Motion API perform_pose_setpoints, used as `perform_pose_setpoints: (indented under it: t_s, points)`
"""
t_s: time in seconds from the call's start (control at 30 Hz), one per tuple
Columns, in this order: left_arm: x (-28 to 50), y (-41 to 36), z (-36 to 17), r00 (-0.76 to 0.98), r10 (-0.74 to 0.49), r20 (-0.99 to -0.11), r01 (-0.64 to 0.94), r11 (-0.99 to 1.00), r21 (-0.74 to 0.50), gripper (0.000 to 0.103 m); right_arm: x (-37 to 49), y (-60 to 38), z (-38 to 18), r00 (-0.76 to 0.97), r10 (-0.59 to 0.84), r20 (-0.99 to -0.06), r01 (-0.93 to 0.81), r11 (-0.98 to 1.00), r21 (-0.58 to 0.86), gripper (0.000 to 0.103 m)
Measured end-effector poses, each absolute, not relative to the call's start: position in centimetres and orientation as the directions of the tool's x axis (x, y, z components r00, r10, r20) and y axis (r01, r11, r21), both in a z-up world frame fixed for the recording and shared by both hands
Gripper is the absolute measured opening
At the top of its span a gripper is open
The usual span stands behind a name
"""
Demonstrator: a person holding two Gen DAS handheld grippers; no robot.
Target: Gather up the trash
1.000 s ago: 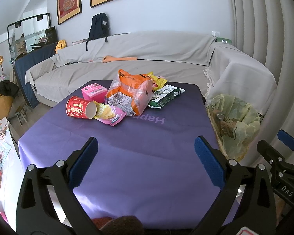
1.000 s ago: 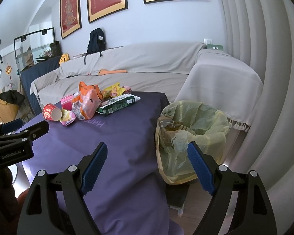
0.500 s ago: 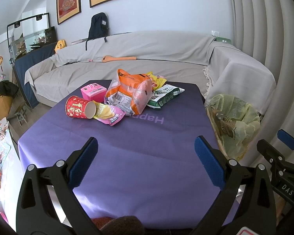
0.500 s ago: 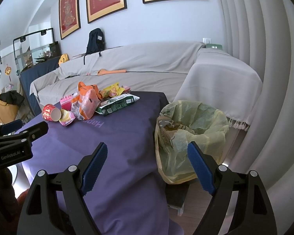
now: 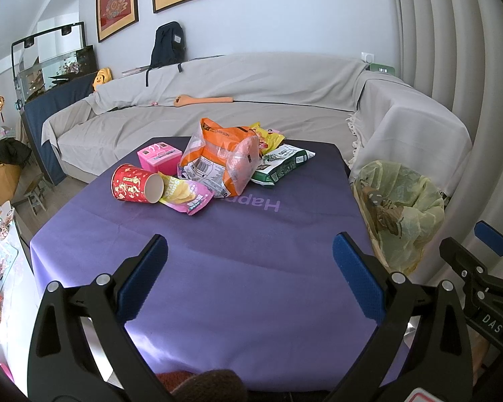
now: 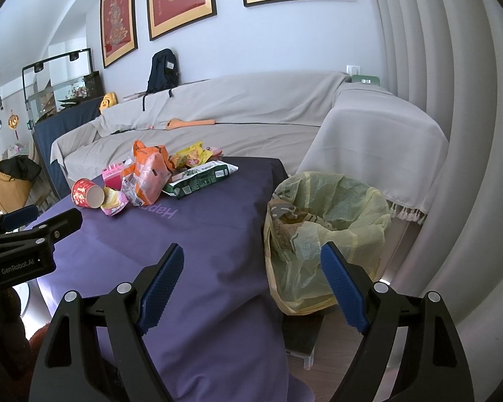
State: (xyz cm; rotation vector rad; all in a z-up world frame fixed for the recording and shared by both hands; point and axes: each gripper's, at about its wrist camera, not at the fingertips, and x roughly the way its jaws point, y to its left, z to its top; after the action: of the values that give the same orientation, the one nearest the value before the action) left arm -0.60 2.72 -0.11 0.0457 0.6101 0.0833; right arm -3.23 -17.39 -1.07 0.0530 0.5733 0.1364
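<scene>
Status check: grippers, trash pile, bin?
Left gripper open, empty. Right gripper open, empty. Trash pile untouched on table's far side. Lined bin beside table, nothing in the way.

left hand-held gripper (image 5: 249,256) | black frame | blue pads (image 5: 357,279) | silver screws

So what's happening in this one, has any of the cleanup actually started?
Not yet. A person holds two grippers over the near edge of a purple-covered table; the left gripper and right gripper are both open and empty. The trash sits in a pile at the far side: a red paper cup on its side, a pink chip packet, an orange bag and a green packet. A bin with a yellow liner stands beside the table, on the right.
</scene>
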Motion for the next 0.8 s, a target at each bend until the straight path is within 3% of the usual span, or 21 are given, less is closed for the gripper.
perform_pose_setpoints:
  t_s: [0.8]
  points:
    - [1.4,2.4,-0.3,0.806,0.053,-0.589,-0.008,0.997,0.079,0.094,-1.7,-17.8,-1.2,0.831,0.118,-0.543,-0.104,0.993,0.057,0.08]
